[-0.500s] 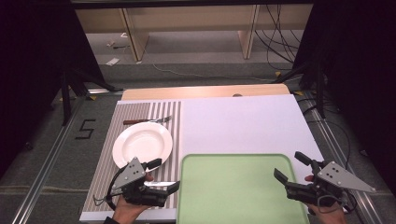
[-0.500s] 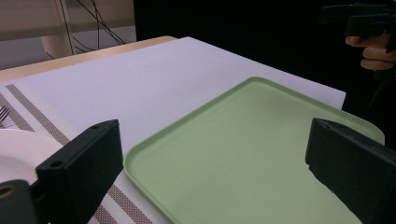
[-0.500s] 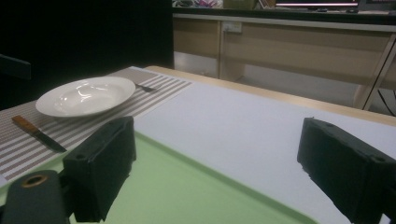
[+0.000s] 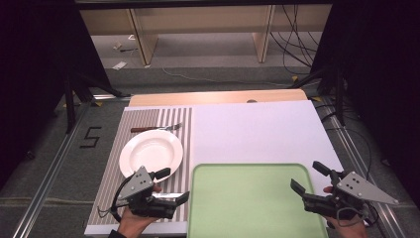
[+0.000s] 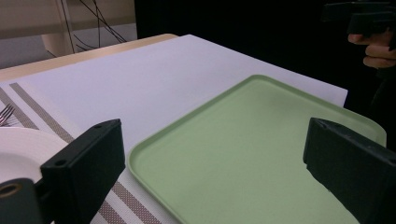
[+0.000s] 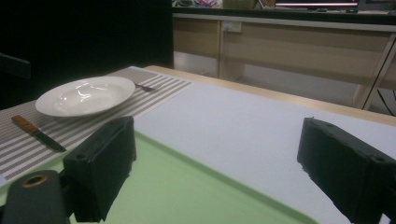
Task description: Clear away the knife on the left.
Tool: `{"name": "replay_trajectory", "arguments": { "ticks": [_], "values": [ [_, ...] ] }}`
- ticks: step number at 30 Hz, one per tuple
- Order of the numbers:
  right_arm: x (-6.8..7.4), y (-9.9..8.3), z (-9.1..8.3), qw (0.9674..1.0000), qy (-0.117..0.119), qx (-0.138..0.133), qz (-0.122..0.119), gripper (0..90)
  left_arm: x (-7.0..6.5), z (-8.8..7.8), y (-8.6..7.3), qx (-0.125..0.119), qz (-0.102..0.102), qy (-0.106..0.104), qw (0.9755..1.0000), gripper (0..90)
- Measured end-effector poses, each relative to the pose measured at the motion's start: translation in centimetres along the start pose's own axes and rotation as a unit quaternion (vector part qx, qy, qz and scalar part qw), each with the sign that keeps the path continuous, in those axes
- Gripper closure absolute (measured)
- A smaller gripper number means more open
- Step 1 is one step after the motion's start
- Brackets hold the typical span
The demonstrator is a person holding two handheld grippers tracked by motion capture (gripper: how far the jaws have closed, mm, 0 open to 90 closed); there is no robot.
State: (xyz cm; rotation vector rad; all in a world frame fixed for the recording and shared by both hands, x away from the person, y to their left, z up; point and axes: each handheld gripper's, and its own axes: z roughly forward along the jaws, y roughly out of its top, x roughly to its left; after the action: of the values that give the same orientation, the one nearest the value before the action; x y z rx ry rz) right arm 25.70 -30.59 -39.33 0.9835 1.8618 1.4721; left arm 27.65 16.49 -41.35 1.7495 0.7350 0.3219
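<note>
Jaws stand wide apart on both grippers, nothing between them, flanking the flat pale-green plastic tray [image 4: 247, 198] at the table's near edge.
Left gripper [image 4: 171, 186] and right gripper [image 4: 307, 178] face its short sides; it looks light, stiff and slick, best pinched at the raised rim.

Plate [image 4: 151, 151] on the mat [image 4: 143, 119] – fork [image 4: 156, 128] behind it, tray [image 4: 250, 198] to its right

High view looks down; both gripper views skim the green tray [image 4: 252, 198] (shared).
</note>
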Motion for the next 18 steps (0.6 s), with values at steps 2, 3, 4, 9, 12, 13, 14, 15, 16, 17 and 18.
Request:
{"name": "replay_trajectory", "arguments": {
  "ticks": [2,3,4,9,12,13,14,15,16,17,18],
  "values": [
    [0.0,0.0,0.0,1.0,0.0,0.0,0.001,12.6,0.0,0.0,0.0,0.014,0.017,0.006,0.9997,5.9],
    [0.0,0.0,0.1,1.0,0.001,0.0,0.001,12.6,0.0,0.0,0.0,0.017,0.018,0.008,0.9997,5.9],
    [0.0,0.0,0.1,1.0,0.001,0.0,0.002,12.6,0.0,0.0,0.0,0.02,0.022,0.01,0.9995,5.9],
    [0.0,0.0,0.0,1.0,0.001,0.0,0.002,12.7,0.3,0.0,0.0,0.033,0.03,0.001,0.999,10.1],
    [0.0,0.0,0.0,1.0,0.001,-0.001,0.003,12.7,0.7,0.1,0.2,0.048,0.02,-0.007,0.9986,10.1],
    [0.0,0.0,0.0,1.0,0.002,-0.001,0.004,12.7,0.7,0.2,0.2,0.053,0.021,-0.008,0.9984,10.1],
    [0.0,0.0,0.0,1.0,0.002,0.001,0.004,12.7,0.8,0.2,0.2,0.059,0.023,-0.008,0.9979,10.1],
    [0.1,0.0,-0.1,1.0,0.002,0.0,0.005,12.7,0.8,0.2,0.2,0.064,0.025,-0.008,0.9976,10.1],
    [0.1,0.0,-0.1,1.0,0.003,-0.001,0.005,12.7,0.9,0.2,0.2,0.068,0.026,-0.008,0.9973,10.1],
    [0.1,0.0,-0.1,1.0,0.004,-0.001,0.005,12.7,1.0,0.2,0.3,0.074,0.027,-0.006,0.9969,9.9],
    [0.1,0.0,-0.1,1.0,0.004,-0.002,0.005,12.7,1.1,0.2,0.3,0.077,0.029,-0.003,0.9966,9.8]
  ]
}}
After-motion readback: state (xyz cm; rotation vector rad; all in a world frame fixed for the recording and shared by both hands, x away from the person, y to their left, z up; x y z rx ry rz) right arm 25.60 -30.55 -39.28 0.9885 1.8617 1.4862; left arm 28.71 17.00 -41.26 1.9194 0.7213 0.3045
